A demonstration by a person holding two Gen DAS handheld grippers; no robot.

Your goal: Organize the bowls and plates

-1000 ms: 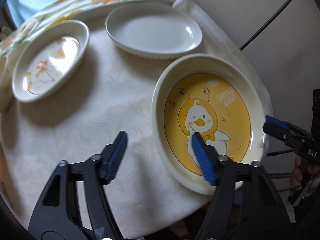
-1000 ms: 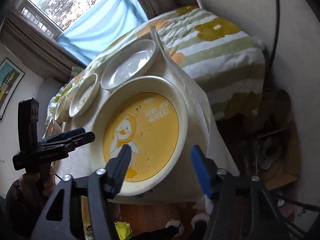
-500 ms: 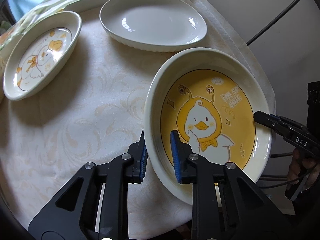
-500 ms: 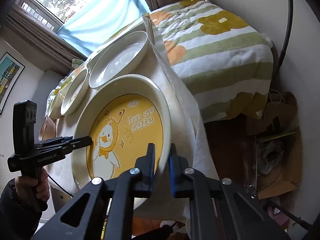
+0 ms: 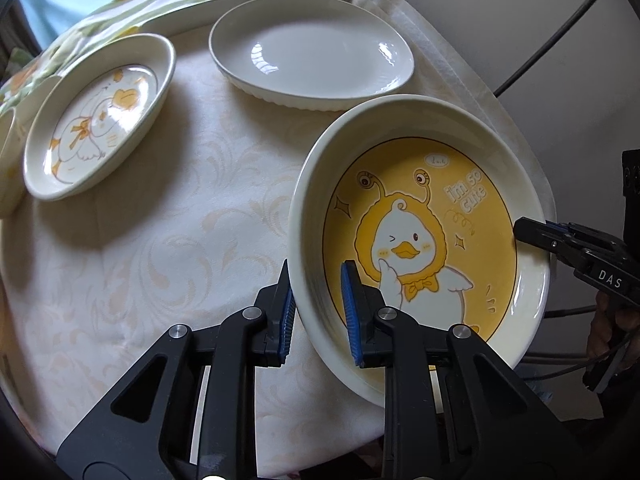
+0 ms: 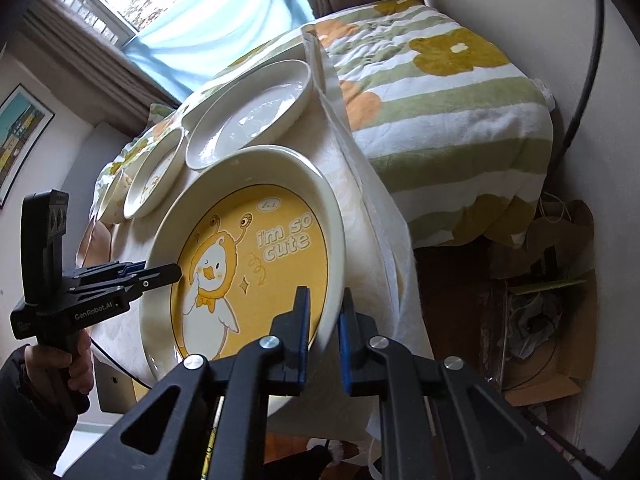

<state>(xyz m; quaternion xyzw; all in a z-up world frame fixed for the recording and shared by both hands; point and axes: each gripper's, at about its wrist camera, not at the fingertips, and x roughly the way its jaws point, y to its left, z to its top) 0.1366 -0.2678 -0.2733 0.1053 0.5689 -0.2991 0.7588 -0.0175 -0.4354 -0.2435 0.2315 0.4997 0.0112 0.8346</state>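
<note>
Crockery sits spread over a round desk (image 5: 168, 216) covered in a cream cloth with a pale swirl pattern. Nearest is the yellow duck dish (image 5: 424, 240), a deep cream-rimmed dish whose floor shows a winking duck in a yellow hood and the words "i'm so cute"; it holds nothing and overhangs the near edge of the desk. The left tool (image 5: 318, 312) is clamped on its rim, one blue pad against the outer wall and the other inside. The right tool (image 6: 324, 332) grips the rim on the opposite side in the same manner, one pad inside and one outside, its jaws having just been closing onto that rim.

Beyond it lies a plain white oval plate (image 5: 312, 60), empty and glossy, close to the duck dish but apart from it. To the left rests a smaller oval duck plate (image 5: 100, 116) with a white bird and orange marks drawn on its floor, also empty. At the far left edge another pale dish (image 5: 8, 168) is only partly in view.

Behind the desk a bed carries a striped green and white blanket (image 6: 440, 92) with orange and mustard flowers. A window with a light blue curtain (image 6: 208, 32) stands above it, and a framed picture (image 6: 20, 136) hangs on the wall. Cardboard boxes (image 6: 540, 320) sit on the floor beside the bed.
</note>
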